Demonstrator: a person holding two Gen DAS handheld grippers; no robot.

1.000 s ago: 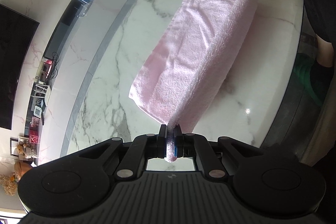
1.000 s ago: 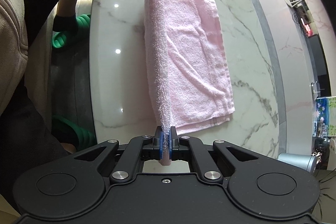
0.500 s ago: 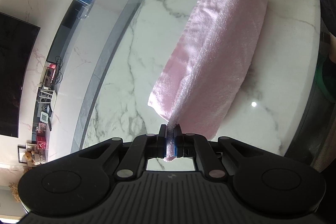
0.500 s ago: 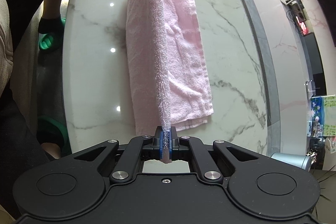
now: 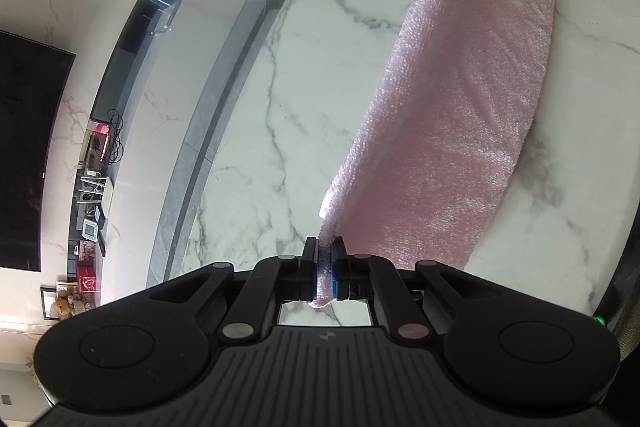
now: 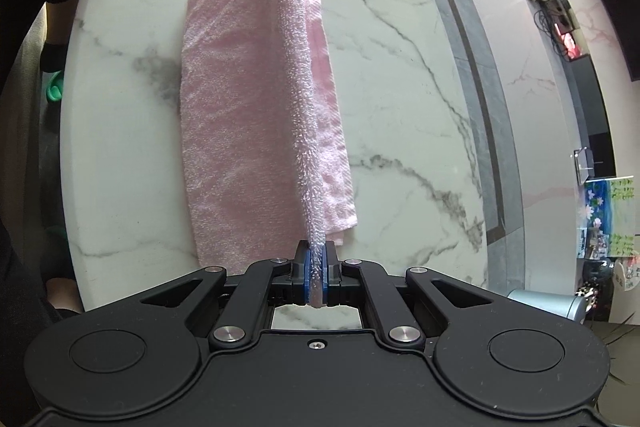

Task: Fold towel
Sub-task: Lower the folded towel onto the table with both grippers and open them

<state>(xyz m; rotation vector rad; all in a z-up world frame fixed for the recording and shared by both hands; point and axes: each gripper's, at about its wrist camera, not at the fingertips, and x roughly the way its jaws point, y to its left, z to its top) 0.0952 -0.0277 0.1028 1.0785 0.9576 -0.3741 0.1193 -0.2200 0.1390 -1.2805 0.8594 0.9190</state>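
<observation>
Towel [image 5: 460,131] edge clamped btw L claw [image 5: 325,267] | R claw [image 6: 316,267] same | rest on table [image 6: 400,87]

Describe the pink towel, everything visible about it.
The pink towel is soft terry cloth with a looped, fuzzy pile. One long edge is lifted and stretched taut between the left claw and the right claw, each shut on a corner. From that edge the cloth slopes down onto the marble table, where a lower layer lies flat, slightly wrinkled, with a hemmed end. It is mid-fold, the raised half not yet laid down.
</observation>
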